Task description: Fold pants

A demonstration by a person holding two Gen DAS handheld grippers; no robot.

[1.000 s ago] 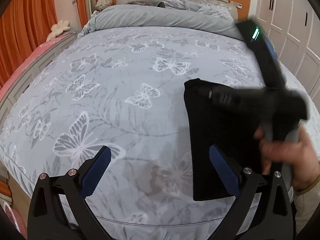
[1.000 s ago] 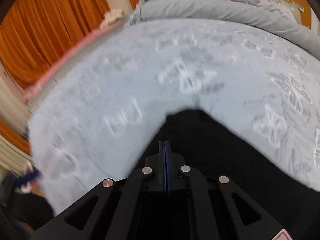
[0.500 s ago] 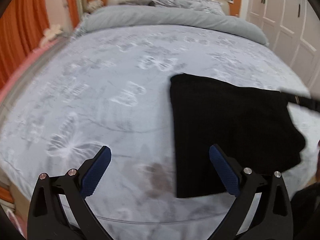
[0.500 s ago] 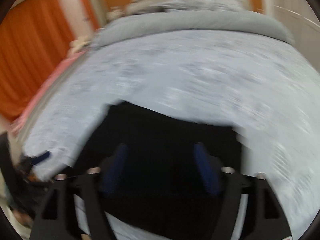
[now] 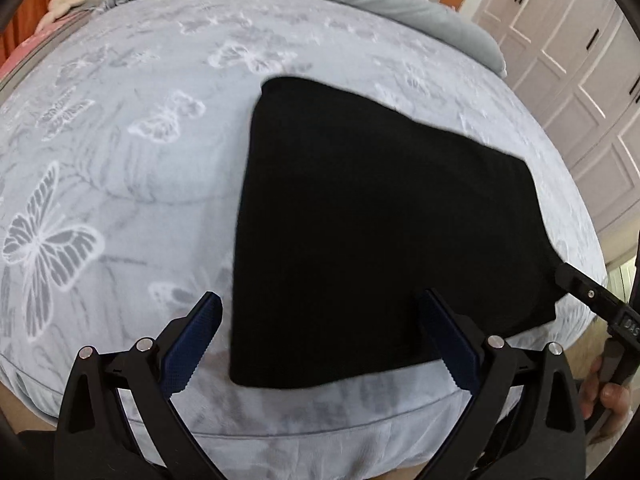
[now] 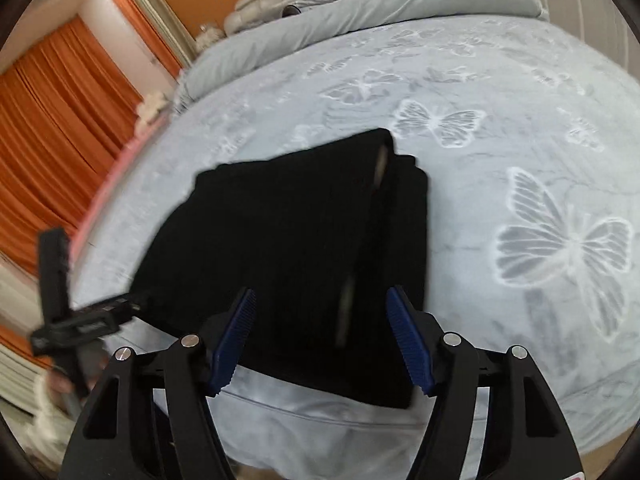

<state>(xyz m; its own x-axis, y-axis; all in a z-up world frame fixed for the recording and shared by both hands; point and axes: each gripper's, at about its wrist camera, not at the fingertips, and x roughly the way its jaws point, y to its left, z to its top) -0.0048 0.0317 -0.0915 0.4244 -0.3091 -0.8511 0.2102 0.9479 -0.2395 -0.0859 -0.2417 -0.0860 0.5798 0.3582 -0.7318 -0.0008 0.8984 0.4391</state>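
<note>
Two pairs of black tongs with blue ribbed pads — the left tongs point(image 5: 316, 344) and the right tongs point(image 6: 322, 340) — both spread wide, gripping nothing. Each hovers above the near edge of one folded black pair of pants point(image 5: 372, 232), which lies flat near the foot edge of the pale grey butterfly-print bed point(image 5: 120, 128). Bare bedspread stretches to the left of the pants and beyond them toward the rolled grey duvet point(image 6: 360, 12). One bare hand point(image 5: 608, 394) grips the right handle at the frame's lower right.

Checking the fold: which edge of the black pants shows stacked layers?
The right edge of the black pants, beside the large butterfly print; elsewhere the cloth looks flat.
</note>
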